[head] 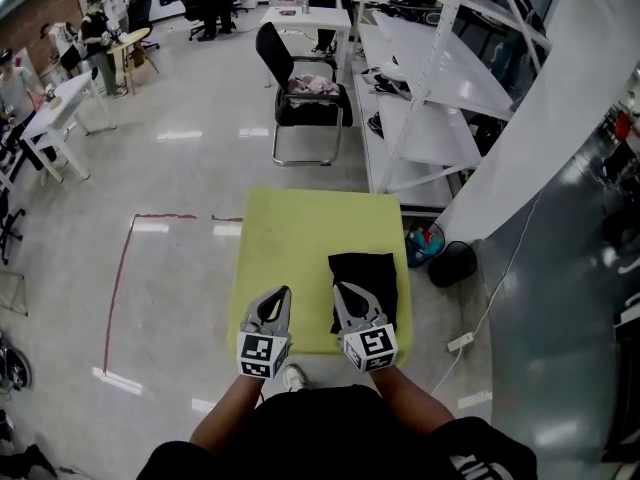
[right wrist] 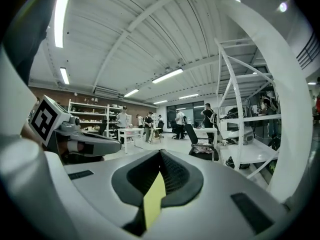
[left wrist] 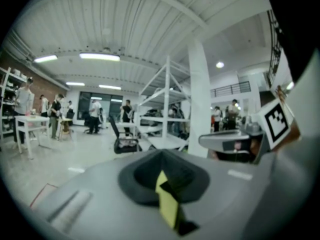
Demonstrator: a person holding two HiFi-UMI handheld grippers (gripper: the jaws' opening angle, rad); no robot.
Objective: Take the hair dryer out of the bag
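Head view: A person is standing at the near edge of a yellow-green table (head: pixel 300 238) and is holding a gripper in each hand, both reaching forward over the tabletop. A black bag (head: pixel 363 288) is lying flat on the right side of the table, near the front edge. The hair dryer itself is not showing. The right gripper (head: pixel 338 287) is hovering with its tip at the bag's left edge; whether it is touching the bag is not clear. The left gripper (head: pixel 284 291) is hanging over bare tabletop, just beside the right one and apart from the bag. Beyond the table, a black chair (head: pixel 300 88) is standing on the pale floor, and white shelving (head: pixel 430 98) is running along the right. A red tape line (head: pixel 120 288) is marking the floor on the left.

Left gripper view: The jaws are pressing together with nothing between them. Only a sliver of yellow-green tabletop is showing below their tips. The right gripper is showing at the right edge with its marker cube. A white pillar (left wrist: pixel 200 99) is standing ahead.

Right gripper view: These jaws are also closed tight and empty, with the same yellow-green sliver under them. The left gripper is showing at the left edge. Far off, people (right wrist: pixel 145 121) are standing around white tables.
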